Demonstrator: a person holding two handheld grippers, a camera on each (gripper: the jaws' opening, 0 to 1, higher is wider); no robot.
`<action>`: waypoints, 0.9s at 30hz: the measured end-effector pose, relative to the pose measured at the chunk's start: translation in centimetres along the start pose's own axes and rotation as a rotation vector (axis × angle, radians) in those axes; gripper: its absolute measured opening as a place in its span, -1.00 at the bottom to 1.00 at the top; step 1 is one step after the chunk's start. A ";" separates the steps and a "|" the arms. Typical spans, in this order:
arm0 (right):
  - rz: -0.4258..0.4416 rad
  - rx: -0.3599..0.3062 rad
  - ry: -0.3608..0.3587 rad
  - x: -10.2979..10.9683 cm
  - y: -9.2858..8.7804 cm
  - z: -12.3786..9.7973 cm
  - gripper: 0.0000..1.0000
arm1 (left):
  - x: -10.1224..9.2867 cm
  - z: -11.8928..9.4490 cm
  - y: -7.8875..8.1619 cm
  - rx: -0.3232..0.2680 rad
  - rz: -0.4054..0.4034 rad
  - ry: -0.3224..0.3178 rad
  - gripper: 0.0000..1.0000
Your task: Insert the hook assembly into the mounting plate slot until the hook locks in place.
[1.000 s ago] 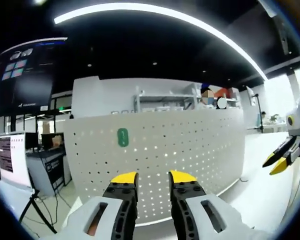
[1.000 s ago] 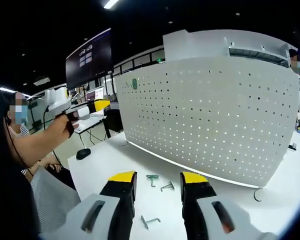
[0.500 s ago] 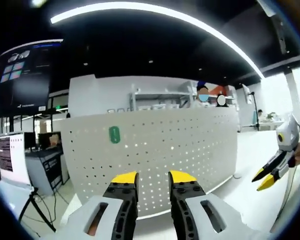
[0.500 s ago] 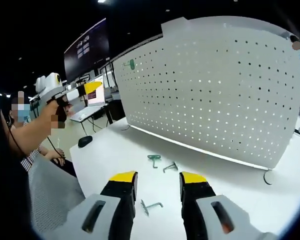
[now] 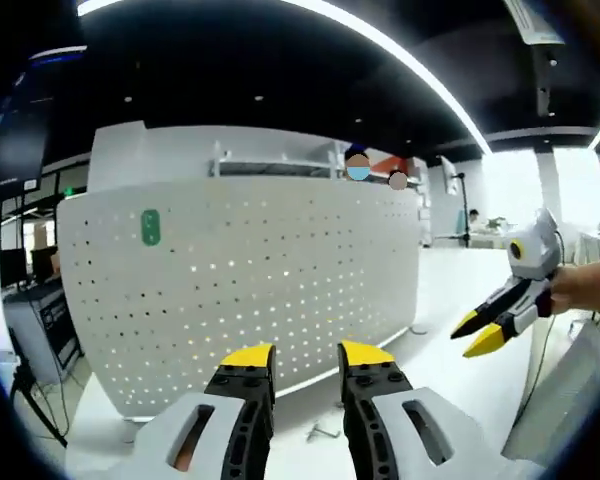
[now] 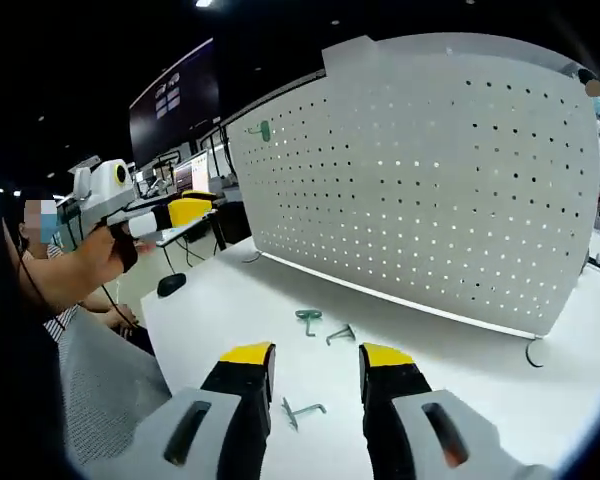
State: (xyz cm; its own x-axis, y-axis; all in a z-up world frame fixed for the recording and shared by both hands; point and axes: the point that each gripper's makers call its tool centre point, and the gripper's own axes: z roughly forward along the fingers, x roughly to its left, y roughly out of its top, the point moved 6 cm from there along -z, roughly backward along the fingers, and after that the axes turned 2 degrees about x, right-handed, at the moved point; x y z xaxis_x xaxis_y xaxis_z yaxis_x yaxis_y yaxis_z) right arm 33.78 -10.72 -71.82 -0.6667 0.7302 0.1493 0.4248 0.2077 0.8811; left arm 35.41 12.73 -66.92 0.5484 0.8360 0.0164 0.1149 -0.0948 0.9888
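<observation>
A lab or workshop hall: dark ceiling with strip lights (image 5: pixel 410 65), a big wall screen (image 6: pixel 175 105), desks with monitors (image 6: pixel 198 170), a white worktop (image 6: pixel 230 310) carrying a perforated panel (image 6: pixel 430 190).

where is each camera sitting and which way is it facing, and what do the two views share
Left gripper view: rides on the left hand-held gripper, jaws apart and empty, facing the white pegboard head-on; the right hand-held gripper enters from the right, with a hand.
Right gripper view: rides on the right hand-held gripper, jaws apart and empty, looking down across the white table at three loose hooks; the person's forearm holds the left hand-held gripper at left.
Shared: the pegboard, its green tag, the table.
</observation>
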 end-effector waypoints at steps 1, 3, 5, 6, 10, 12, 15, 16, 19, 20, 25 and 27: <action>-0.001 -0.001 -0.001 0.0 0.0 0.0 -0.35 | -0.3 0.2 -0.5 0.017 -0.018 -0.021 -0.48; 0.000 -0.001 -0.005 0.0 0.0 -0.2 -0.35 | -1.1 0.8 -1.3 0.031 -0.042 -0.085 -0.49; 0.001 -0.005 -0.012 0.0 0.0 -0.4 -0.35 | -1.9 1.2 -2.4 0.063 -0.040 -0.134 -0.48; 0.004 -0.008 -0.014 0.0 0.0 -0.5 -0.35 | -2.3 1.4 -2.7 0.072 -0.037 -0.158 -0.48; 0.006 -0.009 -0.021 -0.2 0.0 -0.7 -0.35 | -4.1 2.1 -4.5 0.130 -0.054 -0.274 -0.48; 0.005 -0.012 -0.026 -0.3 0.1 -0.9 -0.35 | -4.6 2.5 -5.3 0.148 -0.055 -0.316 -0.48; 0.011 -0.023 -0.032 -0.4 0.3 -1.1 -0.35 | -5.4 2.9 -6.3 0.187 -0.033 -0.372 -0.48; 0.011 -0.022 -0.032 -0.4 0.2 -1.1 -0.35 | -5.7 3.0 -6.6 0.203 -0.033 -0.392 -0.48; 0.007 -0.017 -0.034 -0.4 0.2 -1.2 -0.35 | -6.6 3.5 -7.5 0.236 0.003 -0.443 -0.47; 0.007 -0.017 -0.035 -0.4 0.2 -1.2 -0.35 | -6.8 3.6 -7.8 0.246 0.011 -0.457 -0.48; 0.011 -0.022 -0.041 -0.5 0.3 -1.5 -0.35 | -8.1 4.2 -9.7 0.314 0.082 -0.532 -0.49; 0.012 -0.017 -0.042 -0.6 0.2 -1.5 -0.35 | -8.6 4.5 -10.3 0.331 0.096 -0.559 -0.49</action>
State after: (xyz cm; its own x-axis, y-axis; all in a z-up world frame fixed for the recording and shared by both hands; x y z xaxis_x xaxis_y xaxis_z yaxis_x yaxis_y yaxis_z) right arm 33.32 -12.06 -71.09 -0.6352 0.7594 0.1408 0.4214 0.1880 0.8872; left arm 33.21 4.09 -77.94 0.9064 0.4172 -0.0653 0.2439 -0.3908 0.8876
